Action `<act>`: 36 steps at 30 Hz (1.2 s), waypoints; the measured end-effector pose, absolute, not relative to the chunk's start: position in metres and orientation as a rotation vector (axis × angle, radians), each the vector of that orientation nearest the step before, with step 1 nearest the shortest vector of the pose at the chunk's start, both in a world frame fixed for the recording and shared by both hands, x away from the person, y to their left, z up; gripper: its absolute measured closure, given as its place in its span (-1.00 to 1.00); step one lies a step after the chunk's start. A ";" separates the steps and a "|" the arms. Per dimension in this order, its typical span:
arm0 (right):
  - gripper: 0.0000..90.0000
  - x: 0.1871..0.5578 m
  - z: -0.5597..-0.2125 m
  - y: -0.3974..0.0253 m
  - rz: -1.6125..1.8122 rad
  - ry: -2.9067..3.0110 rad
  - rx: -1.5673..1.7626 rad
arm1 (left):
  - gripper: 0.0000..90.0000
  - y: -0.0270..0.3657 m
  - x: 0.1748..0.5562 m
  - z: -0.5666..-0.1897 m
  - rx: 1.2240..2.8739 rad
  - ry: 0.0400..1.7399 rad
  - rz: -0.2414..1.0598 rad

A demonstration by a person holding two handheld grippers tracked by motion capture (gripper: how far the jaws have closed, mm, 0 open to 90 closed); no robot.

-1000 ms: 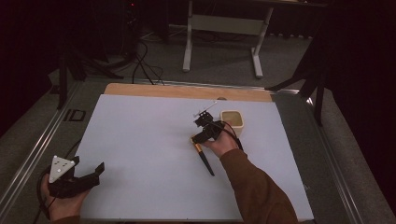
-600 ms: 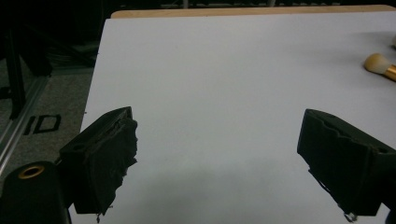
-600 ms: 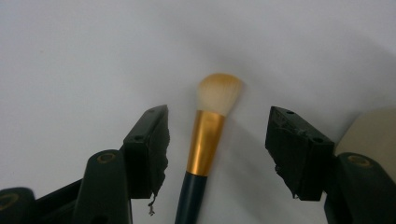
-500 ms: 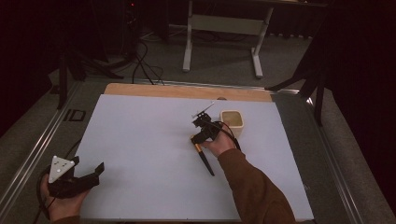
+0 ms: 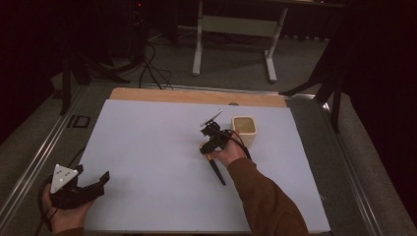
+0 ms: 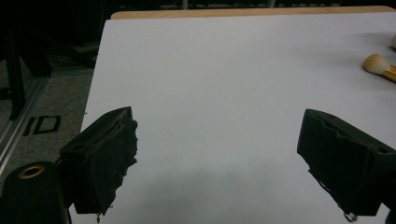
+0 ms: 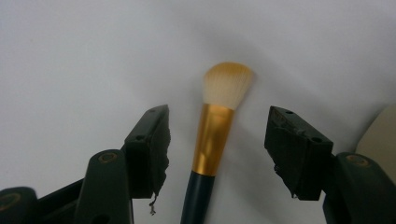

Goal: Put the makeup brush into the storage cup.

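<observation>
Between the jaws: the right gripper (image 7: 218,154) stands open astride the makeup brush (image 7: 212,140), gold ferrule centred, pads apart from it.
Brush location: flat on the surface right of centre, bristles toward the far edge, just beside the cream cup (image 5: 244,129).
Doing it well: lower squarely and close on the ferrule, probably firmer than the bristles.
Materials: soft domed tan bristles, shiny gold metal, dark slim handle.
Left gripper (image 6: 224,158): jaws wide open, holding nothing, near the near-left corner.
</observation>
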State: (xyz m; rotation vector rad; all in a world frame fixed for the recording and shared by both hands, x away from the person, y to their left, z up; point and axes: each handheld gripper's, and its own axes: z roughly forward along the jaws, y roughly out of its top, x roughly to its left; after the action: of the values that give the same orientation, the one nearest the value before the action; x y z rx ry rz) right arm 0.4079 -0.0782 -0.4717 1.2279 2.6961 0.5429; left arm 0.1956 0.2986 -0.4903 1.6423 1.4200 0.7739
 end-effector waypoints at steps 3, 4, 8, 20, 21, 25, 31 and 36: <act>-0.11 0.408 -0.473 -0.077 0.538 2.701 1.222 | -0.73 0.299 0.196 -0.490 1.642 1.420 0.774; -0.11 0.407 -0.474 -0.077 0.536 2.703 1.226 | -0.73 0.299 0.196 -0.490 1.643 1.420 0.775; -0.11 0.407 -0.475 -0.077 0.530 2.703 1.231 | -0.73 0.298 0.196 -0.490 1.643 1.419 0.776; 0.01 0.407 -0.486 -0.073 0.485 2.721 1.254 | -0.73 0.299 0.195 -0.490 1.641 1.416 0.778; 0.03 0.408 -0.487 -0.073 0.484 2.723 1.257 | -0.73 0.299 0.195 -0.490 1.640 1.416 0.779; 0.10 0.409 -0.488 -0.073 0.478 2.721 1.280 | -0.73 0.299 0.195 -0.490 1.640 1.416 0.779; 0.21 0.409 -0.493 -0.071 0.448 2.740 1.289 | -0.73 0.299 0.195 -0.490 1.642 1.414 0.780; 0.48 0.411 -0.504 -0.070 0.372 2.750 1.301 | -0.73 0.299 0.195 -0.490 1.640 1.416 0.780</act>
State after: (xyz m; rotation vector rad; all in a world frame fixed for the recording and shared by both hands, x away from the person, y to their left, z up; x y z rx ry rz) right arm 0.4105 -0.0704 -0.5038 1.3010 2.7504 0.3724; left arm 0.1947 0.2992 -0.4899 1.6401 1.4158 0.7802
